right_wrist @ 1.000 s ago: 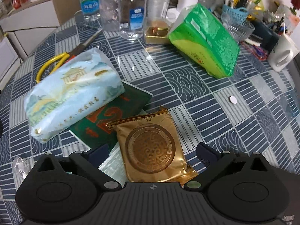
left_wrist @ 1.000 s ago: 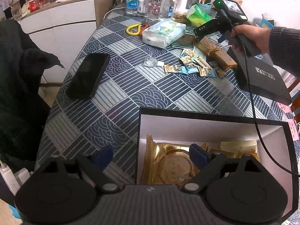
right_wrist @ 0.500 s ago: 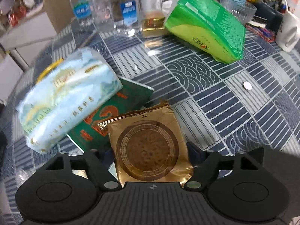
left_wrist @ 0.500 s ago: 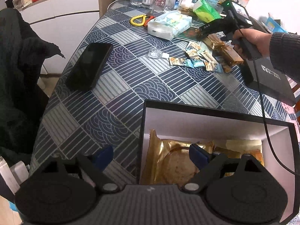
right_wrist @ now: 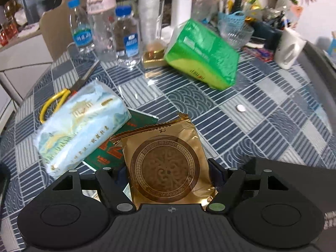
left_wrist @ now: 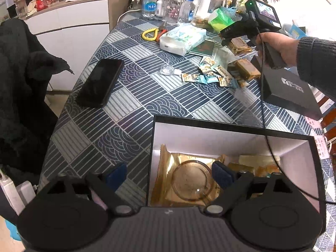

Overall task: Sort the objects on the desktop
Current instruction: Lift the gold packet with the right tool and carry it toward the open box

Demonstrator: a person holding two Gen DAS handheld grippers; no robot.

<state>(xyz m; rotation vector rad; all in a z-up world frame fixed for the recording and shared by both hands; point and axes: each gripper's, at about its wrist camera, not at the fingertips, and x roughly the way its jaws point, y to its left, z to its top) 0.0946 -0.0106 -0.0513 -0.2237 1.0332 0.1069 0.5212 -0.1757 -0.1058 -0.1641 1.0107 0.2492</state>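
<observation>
The right gripper (right_wrist: 168, 173) has its fingers closed on a gold mooncake packet (right_wrist: 166, 163), lifted above the far table (right_wrist: 262, 126). The left gripper (left_wrist: 169, 175) hangs wide open and empty at the near box (left_wrist: 210, 134), where another gold packet (left_wrist: 187, 180) lies.

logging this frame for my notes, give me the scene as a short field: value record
surface: table with blue patterned cloth
right gripper: shut on gold mooncake packet, lifted off the table
left gripper: open, holding nothing, over the near left corner of the open box
open box: holds another gold packet and smaller gold items
nearby: tissue pack, green booklet, green package, phone, snack sachets
</observation>
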